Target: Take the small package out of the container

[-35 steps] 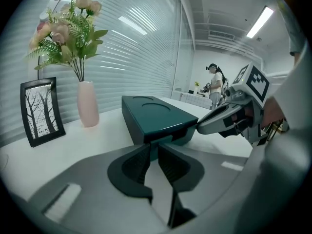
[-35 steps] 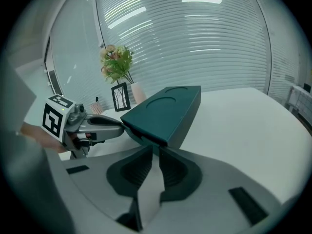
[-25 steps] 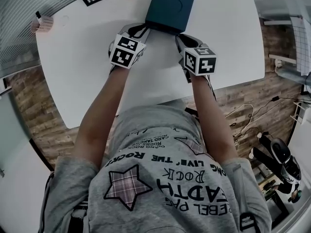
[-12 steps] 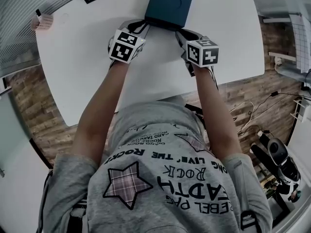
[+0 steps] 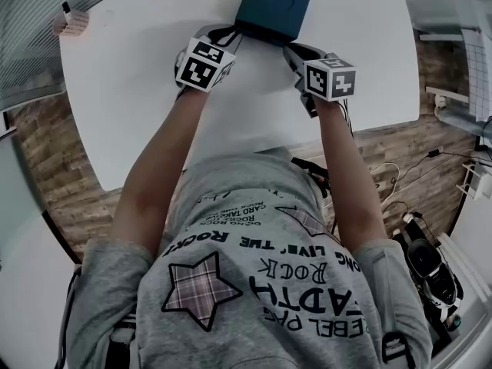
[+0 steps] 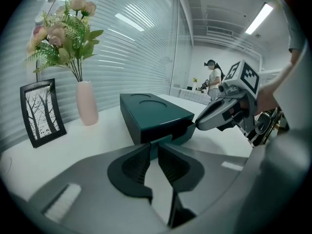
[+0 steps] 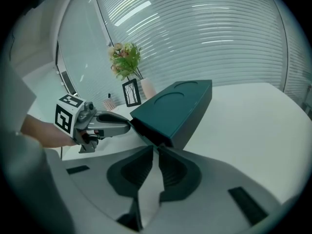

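On the left gripper [image 6: 153, 144] the fingers pinch the near lip of the dark teal rectangular box [image 6: 156, 113], on the right gripper [image 7: 156, 150] they have just been closing onto its corner, and the unseen small package, presumably inside ahead of them, stays trapped if either thin nip slips.

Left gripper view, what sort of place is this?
Probably an office: slatted blinds, a ceiling strip light, and a white table with a vase of flowers and framed picture.
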Demonstrator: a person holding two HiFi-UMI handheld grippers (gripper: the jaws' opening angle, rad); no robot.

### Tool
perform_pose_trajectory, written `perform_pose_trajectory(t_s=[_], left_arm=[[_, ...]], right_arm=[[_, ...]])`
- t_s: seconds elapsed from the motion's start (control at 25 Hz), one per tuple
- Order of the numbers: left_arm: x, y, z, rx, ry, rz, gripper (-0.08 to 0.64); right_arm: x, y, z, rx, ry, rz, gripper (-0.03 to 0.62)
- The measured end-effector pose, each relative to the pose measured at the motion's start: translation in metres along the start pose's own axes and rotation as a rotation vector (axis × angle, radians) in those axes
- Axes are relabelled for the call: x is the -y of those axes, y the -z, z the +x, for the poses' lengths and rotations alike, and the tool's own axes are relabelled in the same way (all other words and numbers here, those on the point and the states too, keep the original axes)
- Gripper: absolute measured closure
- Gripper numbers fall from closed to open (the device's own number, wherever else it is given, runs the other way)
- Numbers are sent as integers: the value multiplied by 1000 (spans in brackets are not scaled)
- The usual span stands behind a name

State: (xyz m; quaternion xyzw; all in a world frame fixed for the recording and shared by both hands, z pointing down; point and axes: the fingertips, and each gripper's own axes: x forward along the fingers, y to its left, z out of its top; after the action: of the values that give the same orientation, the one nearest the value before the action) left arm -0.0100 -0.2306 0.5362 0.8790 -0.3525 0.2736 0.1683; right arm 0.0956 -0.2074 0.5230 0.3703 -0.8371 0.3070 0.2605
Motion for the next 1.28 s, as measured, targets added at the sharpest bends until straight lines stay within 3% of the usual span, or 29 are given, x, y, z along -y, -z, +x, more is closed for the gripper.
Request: perform_pose_trajectory(t_s=[1.28], left_arm=[[8, 17, -16, -37, 11, 4, 500]], right_arm=[[-20, 17, -2, -28, -17, 1, 548]])
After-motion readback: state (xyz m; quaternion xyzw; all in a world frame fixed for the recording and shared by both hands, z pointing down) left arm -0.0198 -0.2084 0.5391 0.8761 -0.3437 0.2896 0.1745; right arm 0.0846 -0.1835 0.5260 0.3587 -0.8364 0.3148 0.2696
